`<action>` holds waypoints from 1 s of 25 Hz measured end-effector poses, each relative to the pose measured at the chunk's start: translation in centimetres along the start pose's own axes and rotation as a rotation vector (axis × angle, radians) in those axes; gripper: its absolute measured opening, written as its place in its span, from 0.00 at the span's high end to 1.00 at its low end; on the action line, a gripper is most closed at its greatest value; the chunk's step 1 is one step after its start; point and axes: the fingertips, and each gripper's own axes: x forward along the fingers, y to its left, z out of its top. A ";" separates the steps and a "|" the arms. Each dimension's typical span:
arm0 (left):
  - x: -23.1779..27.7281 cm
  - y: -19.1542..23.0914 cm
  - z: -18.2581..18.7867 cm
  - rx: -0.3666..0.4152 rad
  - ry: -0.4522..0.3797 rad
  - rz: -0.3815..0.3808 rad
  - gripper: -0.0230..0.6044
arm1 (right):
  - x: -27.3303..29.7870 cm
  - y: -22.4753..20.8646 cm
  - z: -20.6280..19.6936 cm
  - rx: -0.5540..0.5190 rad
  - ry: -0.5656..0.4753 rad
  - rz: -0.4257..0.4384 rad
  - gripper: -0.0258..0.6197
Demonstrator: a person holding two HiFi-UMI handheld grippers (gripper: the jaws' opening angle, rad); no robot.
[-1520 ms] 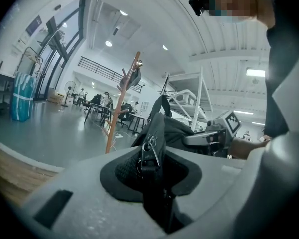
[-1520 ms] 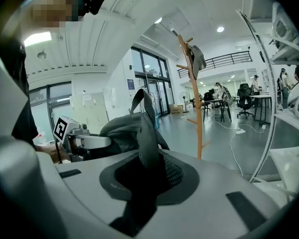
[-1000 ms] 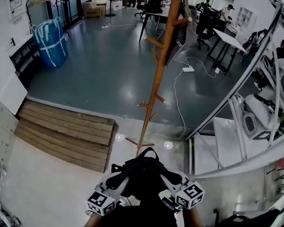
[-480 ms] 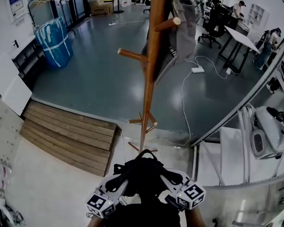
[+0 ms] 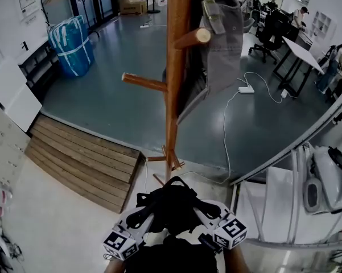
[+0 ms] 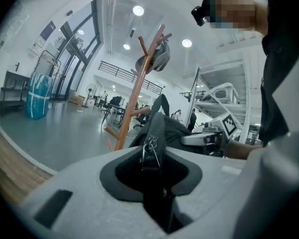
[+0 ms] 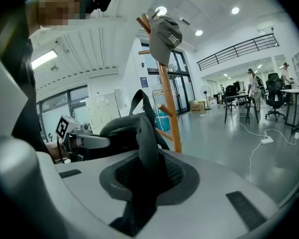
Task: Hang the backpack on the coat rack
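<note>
Head view has us holding the black backpack (image 5: 169, 205) up between both claws, close in front of the wooden coat rack (image 5: 175, 84) and not yet on a peg. Our left gripper (image 6: 151, 176) is clenched on its buckled strap (image 6: 151, 143), and our right gripper (image 7: 142, 180) on its padded shoulder strap (image 7: 145, 133). A grey cap (image 5: 223, 44) hangs from an upper peg.

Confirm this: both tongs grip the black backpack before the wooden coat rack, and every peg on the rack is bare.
Not every peg is bare: a grey cap hangs near the top of the coat rack, as the right gripper view shows. The rest stands: the left tongs and right tongs grip the black backpack.
</note>
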 end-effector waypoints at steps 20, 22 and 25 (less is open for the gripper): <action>5.8 2.7 -0.8 -0.054 0.007 0.117 0.82 | 4.1 -6.8 -0.6 0.004 0.034 0.078 0.86; 6.0 3.1 -0.9 -0.052 0.005 0.120 0.82 | 4.6 -7.0 -0.7 0.007 0.037 0.081 0.86; 6.3 3.6 -1.1 -0.057 0.008 0.132 0.82 | 5.2 -7.3 -0.9 0.011 0.040 0.084 0.86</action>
